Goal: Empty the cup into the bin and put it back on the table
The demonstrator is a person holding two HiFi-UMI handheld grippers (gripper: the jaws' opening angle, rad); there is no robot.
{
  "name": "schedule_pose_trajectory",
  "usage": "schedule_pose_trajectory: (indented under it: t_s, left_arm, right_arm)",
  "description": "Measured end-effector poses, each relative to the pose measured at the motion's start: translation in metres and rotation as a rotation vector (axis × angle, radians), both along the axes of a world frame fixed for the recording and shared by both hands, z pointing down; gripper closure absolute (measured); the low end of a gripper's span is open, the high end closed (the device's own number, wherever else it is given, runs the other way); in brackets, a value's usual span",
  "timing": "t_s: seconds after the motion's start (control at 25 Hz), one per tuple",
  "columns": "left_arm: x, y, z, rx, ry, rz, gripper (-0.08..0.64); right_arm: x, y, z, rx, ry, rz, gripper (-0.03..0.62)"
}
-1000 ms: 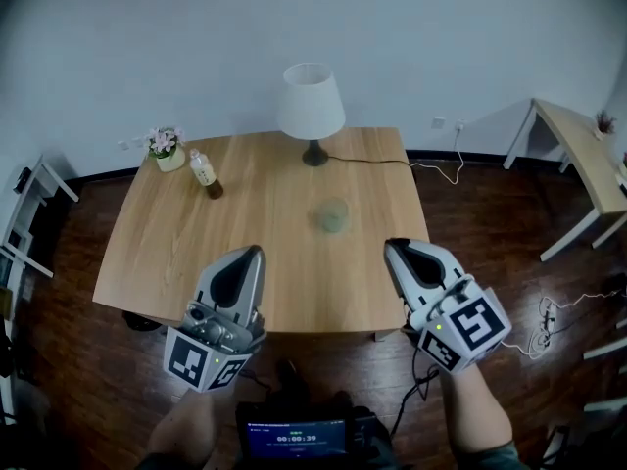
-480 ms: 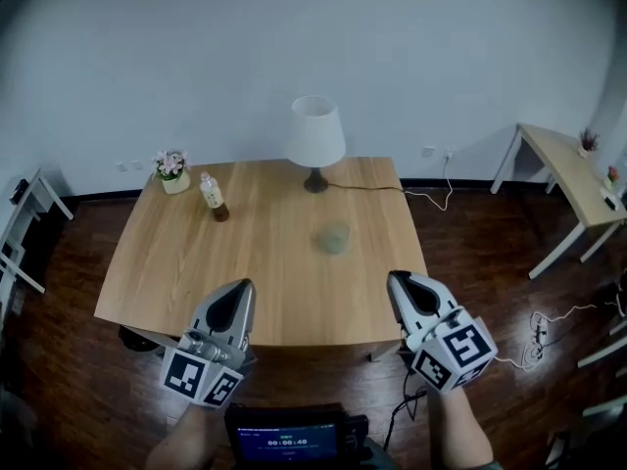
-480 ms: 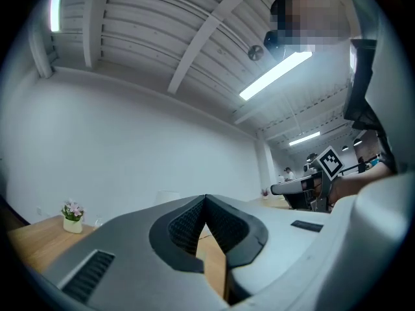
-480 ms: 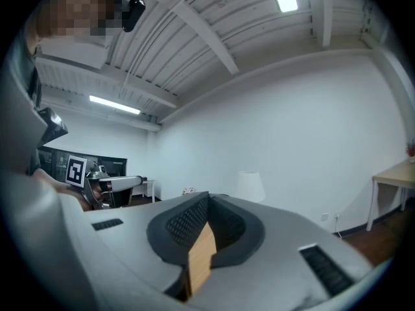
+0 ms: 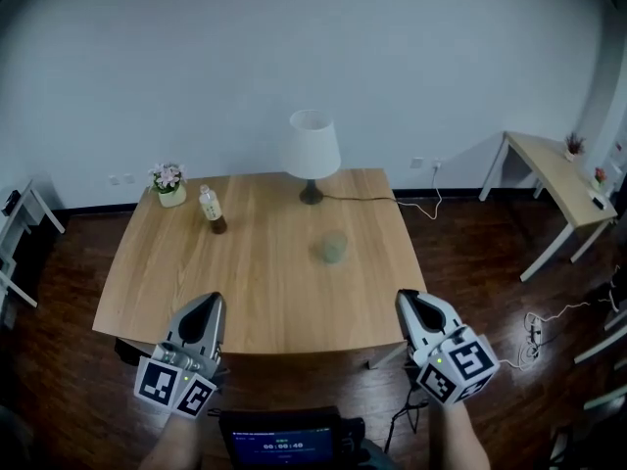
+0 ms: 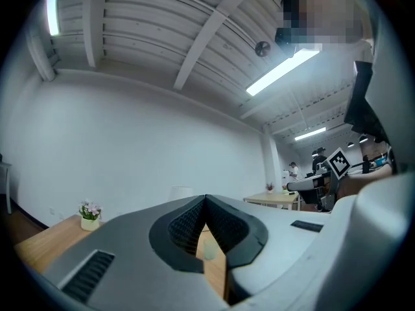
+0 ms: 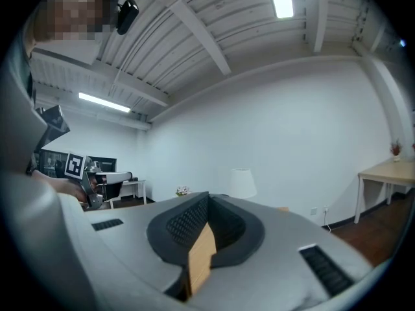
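1. Cup (image 5: 333, 248) stands upright mid-table (image 5: 147, 282), well apart from both grippers.
2. Left gripper (image 5: 213, 302) and right gripper (image 5: 406, 299): jaws pressed together, empty.
3. Best: spread right jaws before reaching, come in level, grip the wall, keep it upright.

Cup (image 5: 333, 248) contents too small to tell, screen (image 5: 284, 446) text blurred, cut by bottom edge

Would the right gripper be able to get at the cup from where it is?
Probably yes: only bare table lies between the right gripper and the cup, with lamp and bottle well aside. Its jaws are shut, so they must open first.
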State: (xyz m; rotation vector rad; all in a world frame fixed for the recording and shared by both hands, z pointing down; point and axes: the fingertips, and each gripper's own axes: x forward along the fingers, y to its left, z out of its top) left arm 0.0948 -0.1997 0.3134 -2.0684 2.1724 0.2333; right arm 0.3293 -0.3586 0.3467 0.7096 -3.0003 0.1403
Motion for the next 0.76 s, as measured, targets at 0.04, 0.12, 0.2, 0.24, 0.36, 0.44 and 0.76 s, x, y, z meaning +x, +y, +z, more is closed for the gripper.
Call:
schedule_pose_trajectory:
  t_s: [0.04,0.12,0.2,0.24,0.36,0.44,0.76]
  left_arm:
    - [-0.001,0.002,0.002,-0.001,0.003,-0.001,0.56]
    - [-0.001,0.004,0.003,0.002,0.007,-0.001,0.56]
    - [0.002,0.006,0.004,0.0,0.011,0.003,0.56]
    - [0.004,0.007,0.006,-0.003,0.012,0.006,0.56]
    - [0.007,0.009,0.009,-0.012,0.017,0.012,0.56]
    - [0.009,0.011,0.01,-0.017,0.018,0.013,0.56]
    - [0.014,0.009,0.015,-0.051,-0.021,0.031,0.56]
  right_arm:
    - [0.001,0.001,0.001,0.0,0.003,0.005,0.592]
    - [0.004,0.002,0.001,0.001,0.01,0.016,0.592]
    - [0.009,0.003,0.003,-0.004,0.014,0.025,0.592]
    - [0.011,0.003,0.005,-0.009,0.016,0.028,0.592]
    - [0.014,0.005,0.008,-0.017,0.018,0.034,0.592]
    - [0.015,0.005,0.01,-0.022,0.017,0.032,0.592]
    - [0.011,0.004,0.01,-0.021,0.009,0.024,0.592]
